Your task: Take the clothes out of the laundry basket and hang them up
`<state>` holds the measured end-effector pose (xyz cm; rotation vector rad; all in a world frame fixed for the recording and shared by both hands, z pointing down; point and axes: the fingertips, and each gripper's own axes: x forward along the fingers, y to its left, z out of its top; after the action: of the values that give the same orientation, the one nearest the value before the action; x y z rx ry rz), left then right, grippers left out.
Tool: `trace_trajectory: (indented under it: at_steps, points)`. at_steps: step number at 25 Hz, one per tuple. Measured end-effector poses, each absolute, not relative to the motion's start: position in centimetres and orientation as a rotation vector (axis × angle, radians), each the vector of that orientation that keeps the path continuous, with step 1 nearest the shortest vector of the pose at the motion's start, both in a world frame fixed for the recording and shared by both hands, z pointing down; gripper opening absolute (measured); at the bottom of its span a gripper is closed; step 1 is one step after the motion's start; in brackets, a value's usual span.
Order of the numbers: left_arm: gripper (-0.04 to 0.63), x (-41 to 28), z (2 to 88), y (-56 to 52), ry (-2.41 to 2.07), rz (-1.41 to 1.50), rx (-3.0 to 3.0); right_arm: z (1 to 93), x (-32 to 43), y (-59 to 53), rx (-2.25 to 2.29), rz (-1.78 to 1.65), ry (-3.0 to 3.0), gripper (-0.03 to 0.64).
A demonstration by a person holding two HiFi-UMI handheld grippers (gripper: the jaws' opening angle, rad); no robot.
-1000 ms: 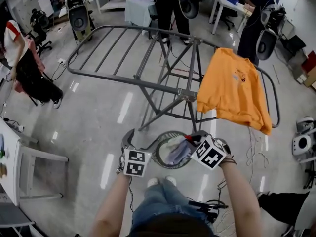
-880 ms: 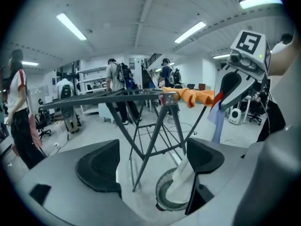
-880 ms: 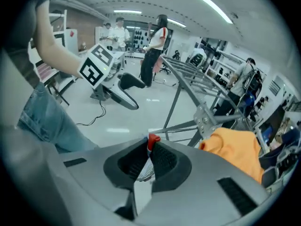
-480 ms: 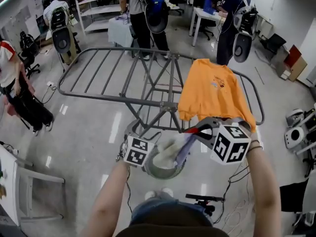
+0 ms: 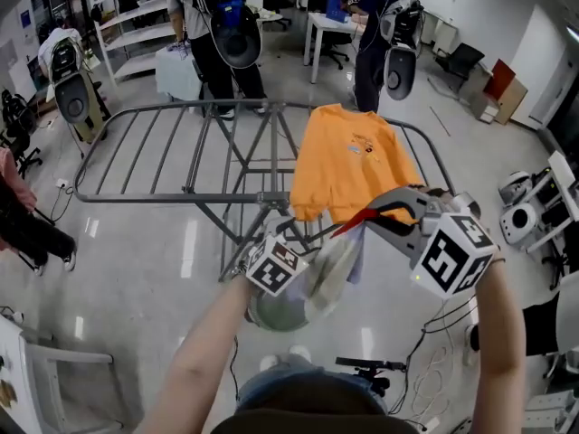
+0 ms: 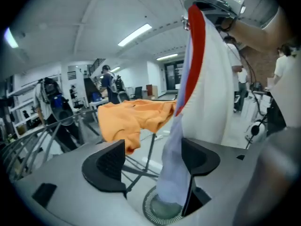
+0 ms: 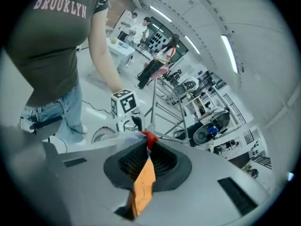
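An orange sweatshirt (image 5: pixel 353 165) already hung on the rack (image 5: pixel 163 193); the right tool (image 7: pixel 149 155), clamped shut, held a pale garment (image 5: pixel 336 259) over the basket (image 5: pixel 262 319); the left tool (image 6: pixel 155 159), its jaws just closing, straddled it without gripping; hanging remained.

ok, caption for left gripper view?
Left gripper's jaws have just been closing around the pale red-trimmed garment hung from the right gripper; orange sweatshirt behind.

Blue jeans (image 5: pixel 289 382) at six o'clock; dark grey short-sleeved T-shirt (image 7: pixel 47 36) printed BROOKLYN. Grey left tool (image 6: pixel 153 161) and right tool (image 7: pixel 148 142) each bear a black-and-white marker cube (image 5: pixel 455 259).
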<state>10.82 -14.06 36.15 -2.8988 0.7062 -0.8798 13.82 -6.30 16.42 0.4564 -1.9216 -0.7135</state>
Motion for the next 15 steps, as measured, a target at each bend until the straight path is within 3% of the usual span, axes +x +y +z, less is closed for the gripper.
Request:
trace_trajectory:
  at_steps: [7, 15]
  points:
    - [0.396, 16.4, 37.3, -7.8, 0.127, -0.852, -3.085, 14.8, 16.9, -6.2, 0.603, -0.684, -1.951, 0.011]
    - [0.393, 18.1, 38.0, -4.1, -0.207, -0.841, -3.072, 14.5, 18.7, -4.7, 0.643, -0.633, -1.932, 0.012]
